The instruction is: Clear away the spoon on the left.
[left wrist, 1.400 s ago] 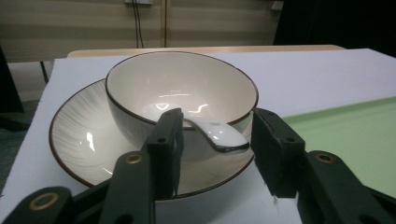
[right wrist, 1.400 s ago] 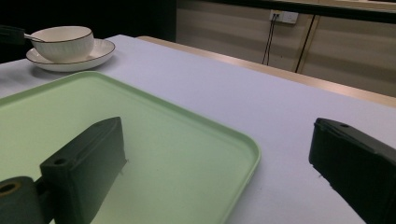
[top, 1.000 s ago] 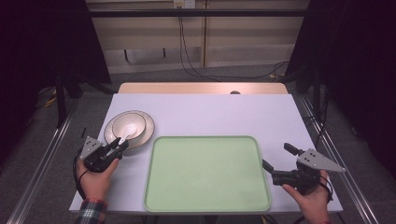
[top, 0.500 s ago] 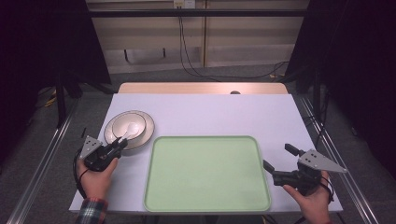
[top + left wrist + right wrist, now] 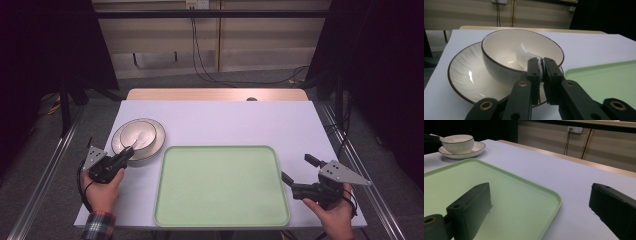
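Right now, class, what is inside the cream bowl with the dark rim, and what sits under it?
Inside the cream dark-rimmed bowl lies a white spoon, its handle pinched by the left gripper. Under the bowl sits a ribbed cream plate; the plate's middle is covered.

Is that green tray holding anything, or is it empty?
Empty. The high view shows the green tray bare from rim to rim; the bowl sits on its plate beside the tray, not in it.

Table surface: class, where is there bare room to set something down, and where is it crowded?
Free: the whole green tray, and the table behind it. Crowded: the near left, where the bowl sits on its plate by the left claw.
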Demonstrator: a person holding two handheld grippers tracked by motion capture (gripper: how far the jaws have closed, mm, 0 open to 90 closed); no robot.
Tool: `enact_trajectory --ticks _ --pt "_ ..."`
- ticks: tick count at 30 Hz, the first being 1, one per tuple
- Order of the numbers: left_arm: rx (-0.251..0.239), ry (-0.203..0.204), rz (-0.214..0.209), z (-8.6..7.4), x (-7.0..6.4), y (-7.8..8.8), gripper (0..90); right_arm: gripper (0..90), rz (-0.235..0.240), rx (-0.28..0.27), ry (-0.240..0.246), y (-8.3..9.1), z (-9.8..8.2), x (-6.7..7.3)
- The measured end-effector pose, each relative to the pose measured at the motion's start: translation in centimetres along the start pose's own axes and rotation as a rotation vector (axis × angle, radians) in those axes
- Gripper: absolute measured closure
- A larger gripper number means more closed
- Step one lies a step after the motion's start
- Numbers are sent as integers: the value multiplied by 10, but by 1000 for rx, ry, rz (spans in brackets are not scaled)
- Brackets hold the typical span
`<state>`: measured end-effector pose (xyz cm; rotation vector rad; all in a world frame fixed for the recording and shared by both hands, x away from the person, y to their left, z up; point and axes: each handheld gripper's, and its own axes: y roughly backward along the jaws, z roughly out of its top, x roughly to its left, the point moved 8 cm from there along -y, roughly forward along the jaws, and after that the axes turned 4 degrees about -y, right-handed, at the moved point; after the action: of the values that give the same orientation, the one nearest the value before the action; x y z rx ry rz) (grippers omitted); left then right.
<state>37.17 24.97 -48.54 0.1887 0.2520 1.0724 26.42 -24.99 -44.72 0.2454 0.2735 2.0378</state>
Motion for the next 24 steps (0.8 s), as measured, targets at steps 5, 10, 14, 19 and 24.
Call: enact_trajectory --ticks 5,10,14,19,24 --pt "-37 -6 -1 8 1 1 845 37 1 0 0 -1 0 0" --pt "-60 10 -1 13 1 1 845 37 1 -2 0 -1 0 0" --pt "-79 23 10 17 4 -1 844 37 4 -5 1 0 1 0" --pt "-98 34 10 24 9 -7 844 37 -4 -6 -2 1 1 0" --pt "-110 41 11 28 12 -11 843 37 4 -5 -5 0 0 0"
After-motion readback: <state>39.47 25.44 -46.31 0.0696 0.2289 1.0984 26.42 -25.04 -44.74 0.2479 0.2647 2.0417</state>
